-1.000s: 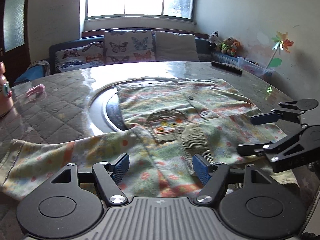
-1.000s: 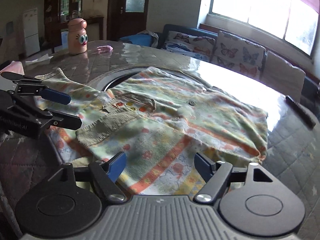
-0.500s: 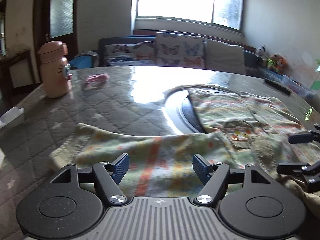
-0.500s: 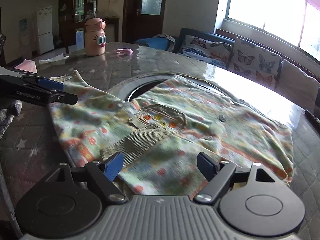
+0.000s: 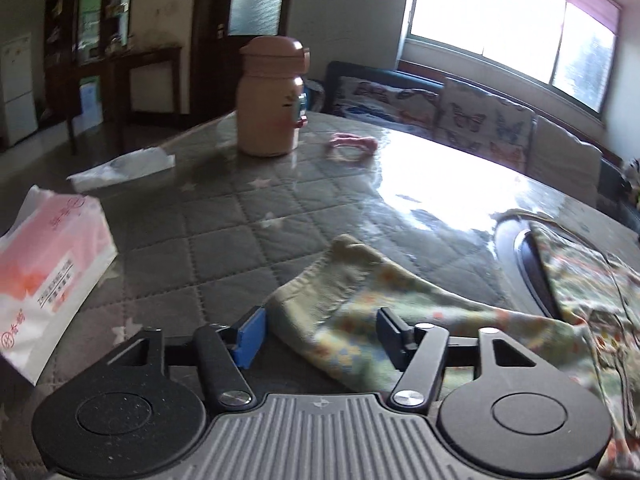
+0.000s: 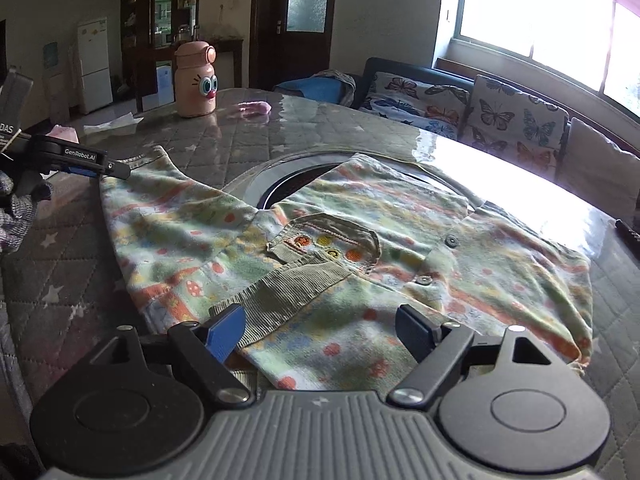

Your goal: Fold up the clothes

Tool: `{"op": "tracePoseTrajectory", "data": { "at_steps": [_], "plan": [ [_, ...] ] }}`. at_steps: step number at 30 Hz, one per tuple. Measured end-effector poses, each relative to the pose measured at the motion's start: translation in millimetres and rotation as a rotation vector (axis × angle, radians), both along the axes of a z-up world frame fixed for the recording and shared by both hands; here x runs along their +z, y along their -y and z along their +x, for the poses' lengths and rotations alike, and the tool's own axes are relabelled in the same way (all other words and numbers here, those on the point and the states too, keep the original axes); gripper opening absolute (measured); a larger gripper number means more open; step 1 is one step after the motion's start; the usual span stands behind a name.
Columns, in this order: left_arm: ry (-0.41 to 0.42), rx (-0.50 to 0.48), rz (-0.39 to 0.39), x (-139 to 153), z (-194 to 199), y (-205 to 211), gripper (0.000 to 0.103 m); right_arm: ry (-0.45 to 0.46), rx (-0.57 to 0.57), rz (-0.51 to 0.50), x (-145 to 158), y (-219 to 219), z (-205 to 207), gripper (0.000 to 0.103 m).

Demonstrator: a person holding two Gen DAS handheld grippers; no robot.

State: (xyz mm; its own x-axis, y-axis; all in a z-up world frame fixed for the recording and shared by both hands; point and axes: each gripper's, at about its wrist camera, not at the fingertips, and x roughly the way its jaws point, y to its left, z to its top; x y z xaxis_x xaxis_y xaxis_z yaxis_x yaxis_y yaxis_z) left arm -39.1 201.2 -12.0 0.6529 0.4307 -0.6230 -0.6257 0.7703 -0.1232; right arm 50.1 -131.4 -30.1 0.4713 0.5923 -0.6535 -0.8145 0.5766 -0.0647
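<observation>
We see the shirt (image 6: 360,248) spread flat on the table (image 6: 256,140), front up, its body over the round inset at the table's centre and one sleeve (image 5: 340,280) stretched out toward 10 o'clock in the right wrist view. Laid flat like this, each part can be turned in on its own. The left gripper (image 5: 320,336) sits at the sleeve's cuff, at 6 o'clock in its own view; its fingers have just been closing, with the cuff between them, yet a gap shows beside each pad, so they are partly open and hold nothing. We judge that this is the approach to a grasp for folding the sleeve inward. The right gripper (image 6: 320,330) hangs over the near hem with its fingers wide open and empty, probably waiting. The bottle (image 6: 196,80) and tissue pack (image 5: 44,272) stand well apart from the shirt.
</observation>
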Motion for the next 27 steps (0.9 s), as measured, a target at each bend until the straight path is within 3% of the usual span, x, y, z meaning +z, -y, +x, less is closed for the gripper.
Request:
{"op": "tracePoseTrajectory", "data": {
  "at_steps": [4,12,15,17,21,27],
  "plan": [
    [0.009,0.034,-0.015,0,-3,-7,0.047,-0.01,-0.014,0.009,2,6,-1,0.084],
    [0.006,0.086,-0.028,1,-6,-10,0.037,-0.027,-0.047,0.036,5,16,1,0.084],
    [0.0,0.062,-0.021,1,-2,-8,0.028,-0.03,-0.06,0.045,6,20,1,0.084],
    [0.017,0.045,-0.041,2,-2,-8,0.011,-0.034,-0.068,0.055,7,23,0,0.084],
    [0.067,-0.006,-0.066,11,-2,0,0.009,-0.039,-0.091,0.075,9,32,1,0.084],
    [0.19,-0.188,-0.112,50,5,43,0.009,-0.052,-0.14,0.117,13,49,6,0.082]
  ]
}}
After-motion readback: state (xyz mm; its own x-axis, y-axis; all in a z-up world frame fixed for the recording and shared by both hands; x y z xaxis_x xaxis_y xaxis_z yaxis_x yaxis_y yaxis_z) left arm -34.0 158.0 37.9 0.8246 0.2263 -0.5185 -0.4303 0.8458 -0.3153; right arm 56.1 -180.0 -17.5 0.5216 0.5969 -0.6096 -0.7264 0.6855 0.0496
